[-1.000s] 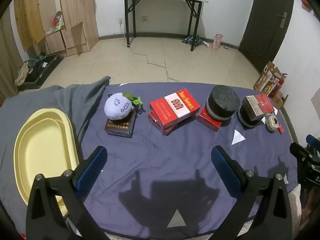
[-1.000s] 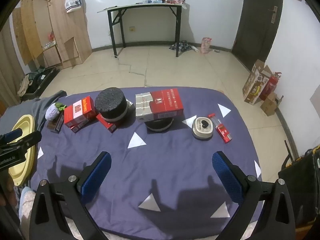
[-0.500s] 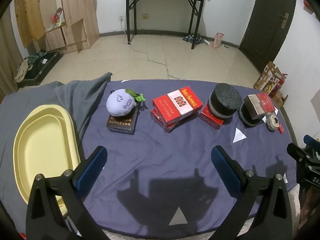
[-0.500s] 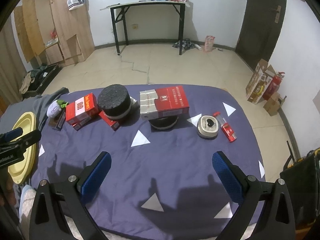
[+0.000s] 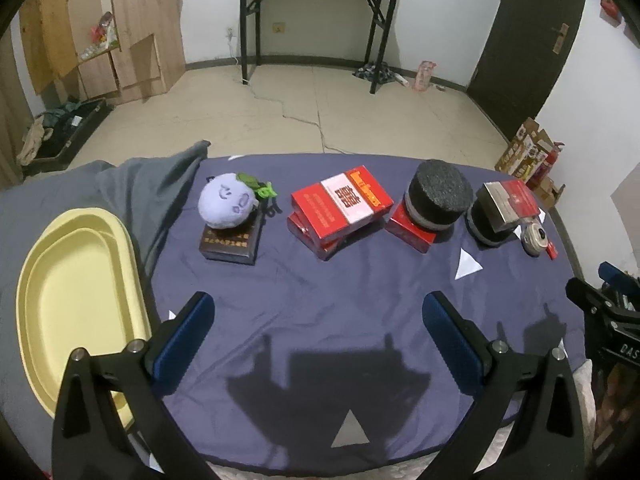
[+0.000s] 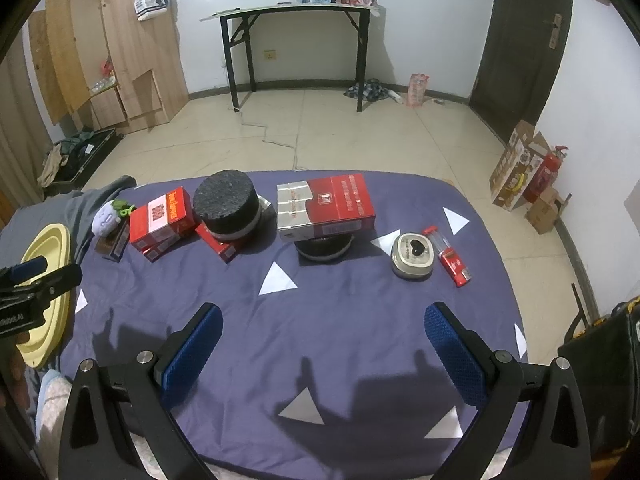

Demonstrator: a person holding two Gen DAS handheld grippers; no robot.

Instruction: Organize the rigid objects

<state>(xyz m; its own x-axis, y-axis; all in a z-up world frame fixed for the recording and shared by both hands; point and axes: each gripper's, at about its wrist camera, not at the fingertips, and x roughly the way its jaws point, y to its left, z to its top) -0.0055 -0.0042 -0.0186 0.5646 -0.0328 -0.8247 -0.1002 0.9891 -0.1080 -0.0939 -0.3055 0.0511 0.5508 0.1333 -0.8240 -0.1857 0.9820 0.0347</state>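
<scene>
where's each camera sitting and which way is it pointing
Left wrist: on the left gripper, over the table's near left edge, facing the yellow tray, plush toy and red boxes; its own open fingers show.
Right wrist: on the right gripper, further right, facing the silver-and-red box, tin and lighter; its open fingers show.
Shared: each sees the other gripper at its edge, plus the black foam cylinder and the far desk.

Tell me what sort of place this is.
Probably a spare room in a home, used for recording: tiled floor, folding table by the wall, worn wooden cabinet, and a cloth-covered table of small objects.
</scene>
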